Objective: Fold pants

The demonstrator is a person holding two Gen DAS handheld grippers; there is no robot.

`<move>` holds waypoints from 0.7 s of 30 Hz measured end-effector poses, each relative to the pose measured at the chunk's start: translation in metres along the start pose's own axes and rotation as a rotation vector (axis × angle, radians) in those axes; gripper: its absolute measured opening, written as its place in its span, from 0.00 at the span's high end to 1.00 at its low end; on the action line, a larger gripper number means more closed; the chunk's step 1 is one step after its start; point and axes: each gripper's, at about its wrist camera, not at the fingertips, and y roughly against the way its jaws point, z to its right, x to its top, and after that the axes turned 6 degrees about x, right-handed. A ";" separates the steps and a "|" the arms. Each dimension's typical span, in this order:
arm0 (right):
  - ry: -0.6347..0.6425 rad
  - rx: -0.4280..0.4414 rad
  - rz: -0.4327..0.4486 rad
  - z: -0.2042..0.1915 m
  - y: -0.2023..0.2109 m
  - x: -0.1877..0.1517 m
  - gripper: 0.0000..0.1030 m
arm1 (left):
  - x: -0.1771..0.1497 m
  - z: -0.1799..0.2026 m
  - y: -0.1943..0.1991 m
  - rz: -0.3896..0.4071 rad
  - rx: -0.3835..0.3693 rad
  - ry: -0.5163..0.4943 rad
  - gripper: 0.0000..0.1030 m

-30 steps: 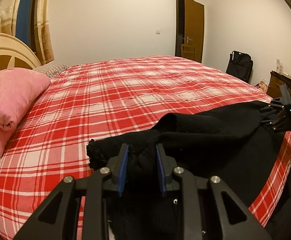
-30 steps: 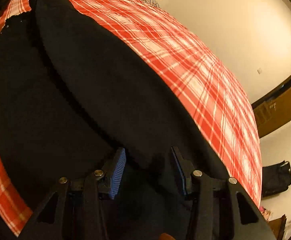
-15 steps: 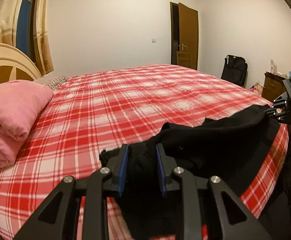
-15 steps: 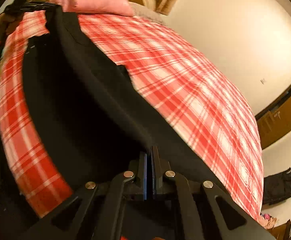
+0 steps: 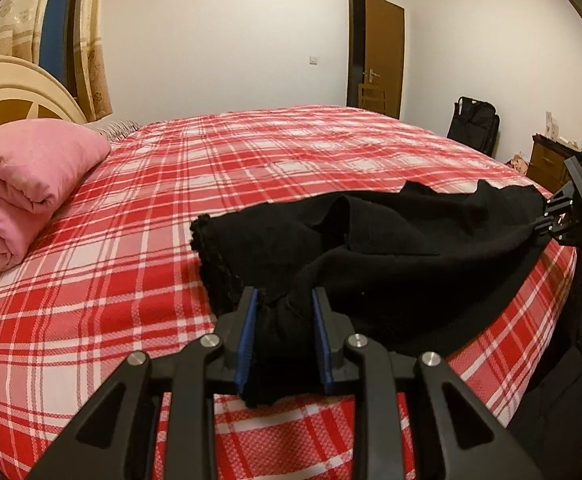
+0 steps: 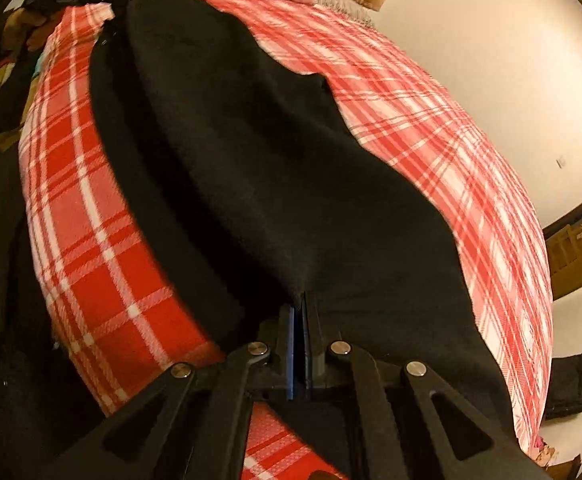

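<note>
Black pants [image 5: 371,248] lie along near edge of plaid bed [image 5: 251,160], stretched between both tools; left gripper [image 5: 285,332] pinches a thick bunch of fabric at one end; right gripper [image 6: 300,344] pressed together on a thin edge at the other. Judgement: keep tension even, lift both ends level, carry across together so layers align. No containers visible.

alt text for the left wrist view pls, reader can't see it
The left gripper clamps a bunched end of black pants lying on a red plaid bed. The right gripper holds the far end at right; a folded pink quilt sits at left.
</note>
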 end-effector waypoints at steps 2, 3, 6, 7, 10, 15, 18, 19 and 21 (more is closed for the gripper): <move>-0.013 0.012 0.007 0.000 0.002 -0.001 0.98 | -0.001 -0.002 0.004 0.017 -0.010 0.017 0.73; -0.018 0.005 0.021 0.002 0.007 0.000 0.98 | 0.000 -0.001 0.008 0.027 -0.011 0.014 0.73; -0.032 0.014 0.034 0.006 0.018 0.000 0.98 | 0.000 0.000 0.013 0.041 -0.026 0.012 0.73; -0.040 0.023 0.035 0.007 0.018 -0.001 0.98 | -0.001 0.000 0.014 0.040 -0.029 0.014 0.73; -0.035 0.040 0.013 0.003 0.010 -0.006 0.98 | -0.007 0.000 0.013 0.035 -0.037 0.027 0.73; -0.017 0.063 0.002 -0.006 0.007 -0.012 0.98 | -0.016 0.000 0.015 0.032 -0.036 0.042 0.74; -0.025 0.075 0.007 0.000 0.009 -0.011 0.98 | -0.018 0.001 0.014 0.026 -0.037 0.035 0.74; -0.023 0.080 0.000 -0.001 0.007 -0.012 0.98 | -0.019 0.001 0.014 0.023 -0.036 0.033 0.74; -0.011 0.078 -0.010 -0.004 0.002 -0.014 0.98 | -0.022 0.001 0.014 0.023 -0.044 0.043 0.74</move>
